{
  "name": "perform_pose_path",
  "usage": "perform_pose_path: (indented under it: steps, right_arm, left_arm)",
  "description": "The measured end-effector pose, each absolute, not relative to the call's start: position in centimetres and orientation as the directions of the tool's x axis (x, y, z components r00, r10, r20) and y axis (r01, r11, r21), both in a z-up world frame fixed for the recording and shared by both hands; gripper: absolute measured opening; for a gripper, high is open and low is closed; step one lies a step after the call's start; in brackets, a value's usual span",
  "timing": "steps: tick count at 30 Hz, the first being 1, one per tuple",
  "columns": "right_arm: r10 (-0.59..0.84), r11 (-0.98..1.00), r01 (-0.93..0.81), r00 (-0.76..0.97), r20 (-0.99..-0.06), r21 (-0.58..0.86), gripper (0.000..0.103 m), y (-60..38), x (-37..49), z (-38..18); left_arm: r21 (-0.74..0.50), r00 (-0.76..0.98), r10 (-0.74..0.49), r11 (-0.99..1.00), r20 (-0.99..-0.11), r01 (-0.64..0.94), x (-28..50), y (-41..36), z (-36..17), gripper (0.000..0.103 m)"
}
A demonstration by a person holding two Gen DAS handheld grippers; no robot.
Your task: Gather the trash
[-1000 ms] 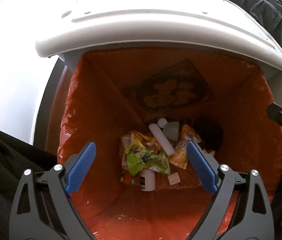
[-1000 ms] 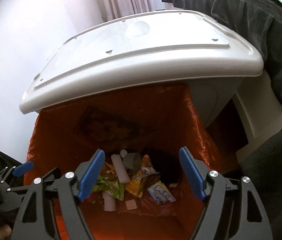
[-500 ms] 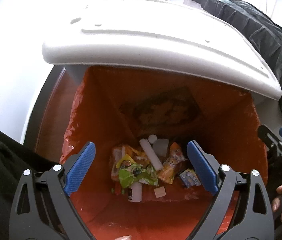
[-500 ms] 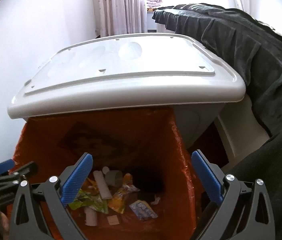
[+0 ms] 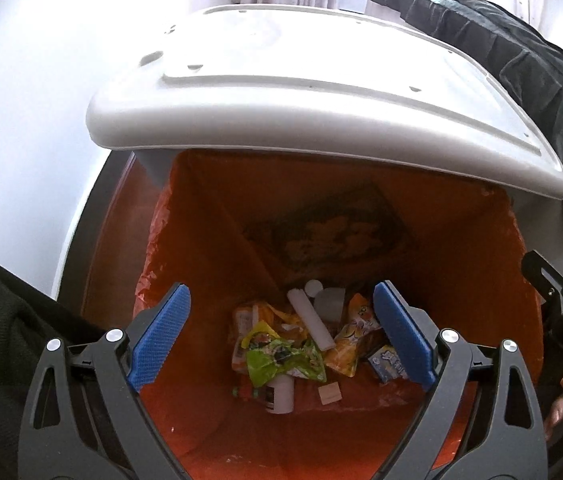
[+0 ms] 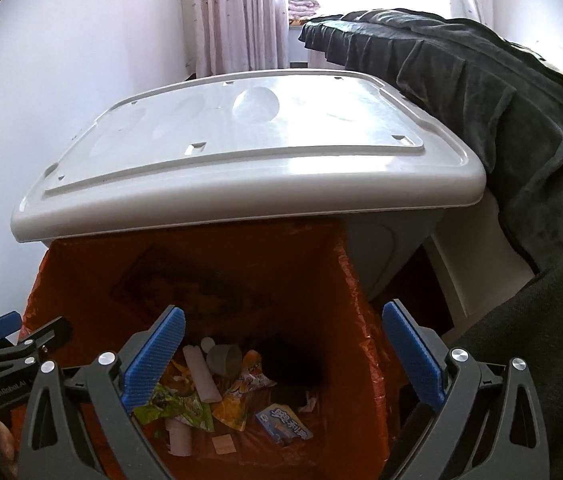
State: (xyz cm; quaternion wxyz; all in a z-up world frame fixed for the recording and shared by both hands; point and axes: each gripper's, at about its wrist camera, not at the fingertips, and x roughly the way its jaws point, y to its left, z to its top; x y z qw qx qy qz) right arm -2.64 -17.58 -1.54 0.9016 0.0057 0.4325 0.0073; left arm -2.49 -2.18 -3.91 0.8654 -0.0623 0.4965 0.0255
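A grey bin with its lid [image 5: 313, 104] raised holds an orange liner [image 5: 201, 280]. Trash lies at its bottom: a green wrapper [image 5: 281, 360], a white tube [image 5: 311, 320], a yellow packet [image 5: 351, 340], a blue-white packet [image 5: 387, 362] and a small white bottle [image 5: 279, 394]. My left gripper [image 5: 281, 336] is open and empty above the bin mouth. My right gripper [image 6: 281, 356] is open and empty above the same bin [image 6: 241, 168]; the green wrapper [image 6: 181, 404] and the blue packet [image 6: 283, 426] show below it.
A white wall [image 5: 21, 120] stands left of the bin. A dark blanket [image 6: 481, 120] drapes over furniture to the right. A curtain [image 6: 237, 16] hangs at the back. Each gripper shows at the edge of the other's view.
Both grippers have pulled up and back from the bin; the trash looks smaller and more of the lid and room shows. A blue-white packet now lies in the bin.
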Motion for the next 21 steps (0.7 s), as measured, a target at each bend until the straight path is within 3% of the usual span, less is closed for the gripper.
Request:
perform_pose_path:
  steps: [21]
  right_arm:
    - [0.019,1.0,-0.009,0.621,-0.784,0.016,0.098,-17.62,-2.56,-1.57]
  left_arm:
    - [-0.066,0.5,-0.005,0.992,-0.866,-0.105,-2.44,-2.38,-4.03,0.09]
